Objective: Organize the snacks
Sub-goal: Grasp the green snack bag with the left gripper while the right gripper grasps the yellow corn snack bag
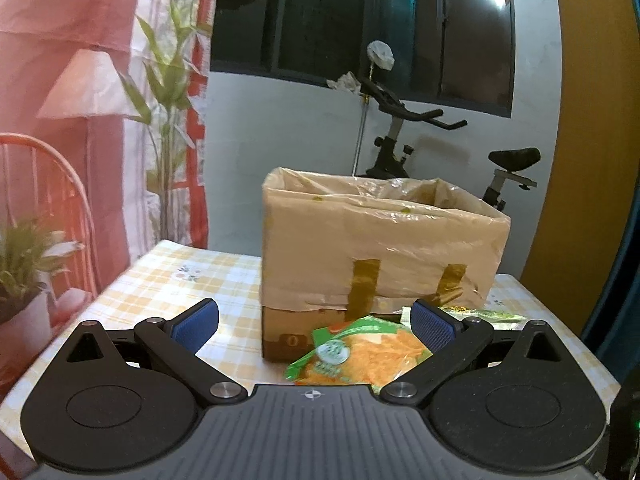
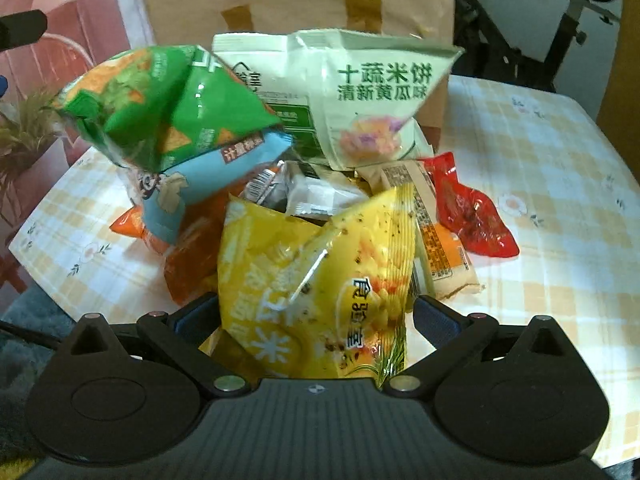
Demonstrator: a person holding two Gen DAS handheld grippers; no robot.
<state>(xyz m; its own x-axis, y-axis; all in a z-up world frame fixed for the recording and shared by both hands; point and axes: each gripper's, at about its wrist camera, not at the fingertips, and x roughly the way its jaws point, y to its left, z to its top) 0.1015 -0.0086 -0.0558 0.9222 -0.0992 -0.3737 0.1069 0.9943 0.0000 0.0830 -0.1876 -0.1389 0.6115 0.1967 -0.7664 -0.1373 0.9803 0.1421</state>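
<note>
On the checked table (image 2: 540,160), snacks lie heaped just before the box (image 1: 380,240). Right gripper (image 2: 316,316): jaws apart, straddling the yellow bag (image 2: 320,280); contact with the pads is hidden, so it looks unclamped. Left gripper (image 1: 316,320): wide open, holding nothing, green-orange bag (image 1: 360,356) lying below it.

Risks, as I judge them: yellow bag is puffy and slick, could squirt out on closing; lifting it may topple the green bag (image 2: 160,108) perched on the pile.

Left view alone shows the box's open, plastic-lined top. Right view alone shows the whole pile, including the red packet (image 2: 472,216).
</note>
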